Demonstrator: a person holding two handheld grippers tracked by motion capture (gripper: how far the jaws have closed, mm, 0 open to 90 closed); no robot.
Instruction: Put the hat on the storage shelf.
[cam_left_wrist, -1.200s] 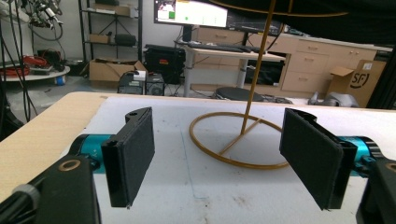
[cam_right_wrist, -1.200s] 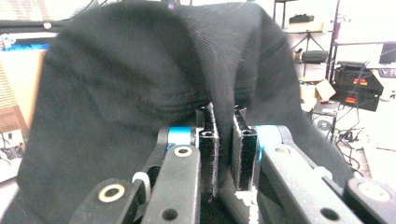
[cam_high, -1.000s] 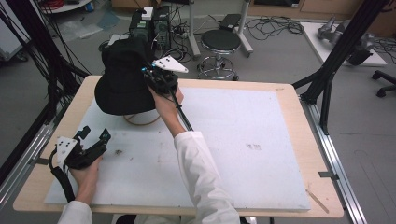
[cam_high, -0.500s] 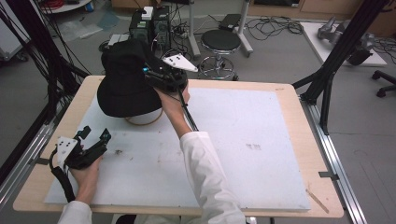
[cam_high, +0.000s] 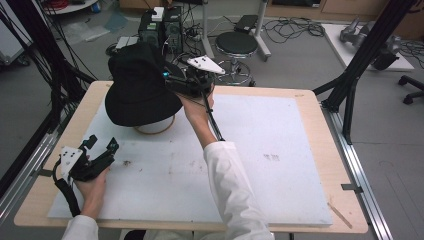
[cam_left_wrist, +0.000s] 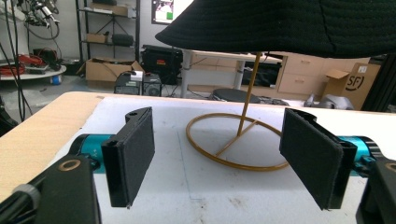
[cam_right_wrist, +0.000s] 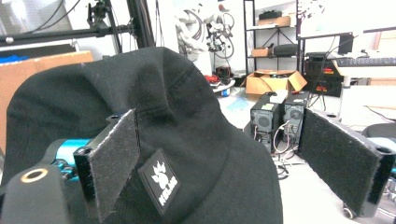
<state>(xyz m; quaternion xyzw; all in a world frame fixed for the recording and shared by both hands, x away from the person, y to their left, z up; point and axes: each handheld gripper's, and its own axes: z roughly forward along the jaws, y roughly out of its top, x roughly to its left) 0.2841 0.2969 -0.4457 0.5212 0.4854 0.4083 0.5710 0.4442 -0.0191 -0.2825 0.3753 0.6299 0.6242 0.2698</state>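
Observation:
A black bucket hat (cam_high: 140, 85) sits on a gold wire stand whose ring base (cam_high: 156, 128) rests on the white board. My right gripper (cam_high: 170, 82) is at the hat's right side, open. In the right gripper view the hat (cam_right_wrist: 187, 140), with a white logo patch (cam_right_wrist: 163, 183), lies between the spread jaws and against the left one; the right gripper (cam_right_wrist: 219, 140) holds nothing. My left gripper (cam_high: 102, 143) rests open near the board's front left. In the left gripper view it (cam_left_wrist: 215, 114) faces the gold stand (cam_left_wrist: 236, 140) under the hat's brim (cam_left_wrist: 280, 23).
The white board (cam_high: 280, 165) covers most of the wooden table (cam_high: 320, 102). Black frame posts (cam_high: 350, 85) stand at the table's sides. A stool (cam_high: 236, 44) and computer towers (cam_high: 160, 25) are on the floor behind the far edge.
The right gripper has shifted a little to the right along the hat's side. The left gripper has stayed where it was.

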